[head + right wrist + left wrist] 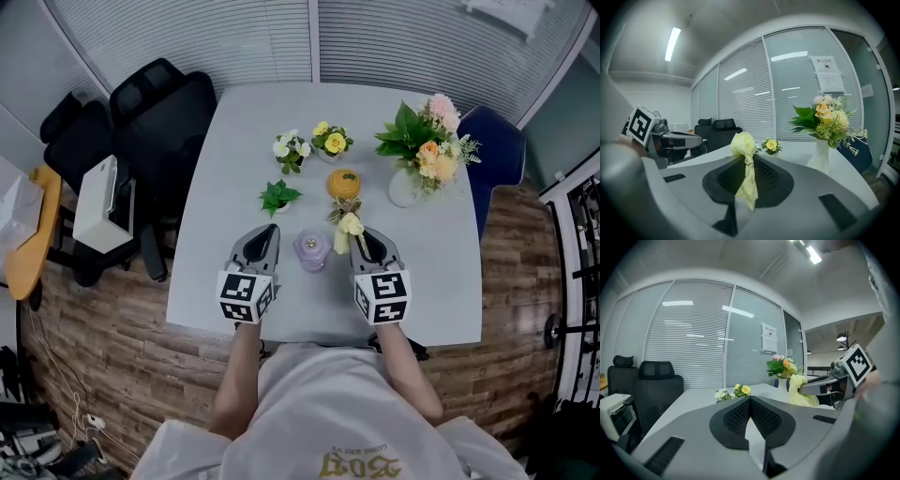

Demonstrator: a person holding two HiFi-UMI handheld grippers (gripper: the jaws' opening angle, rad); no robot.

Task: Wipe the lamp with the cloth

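A small lilac lamp (312, 251) stands on the grey table (234, 122), between my two grippers. My left gripper (271, 230) rests just left of it, jaws shut with nothing in them; in the left gripper view its tips (750, 399) meet in a closed point. Just right of the lamp, my right gripper (360, 236) is shut on a pale yellow cloth (349, 228). The cloth (745, 154) bunches above the jaws of the right gripper (746, 165) and hangs down between them. The left gripper view shows this cloth (801, 391) from the side.
Behind the lamp sit an orange round object (344, 183), a small green plant (278, 197), two little flower pots (291, 148) (331, 141) and a white vase of flowers (422, 155). Black office chairs (150, 122) stand at the left, a blue chair (497, 141) at the right.
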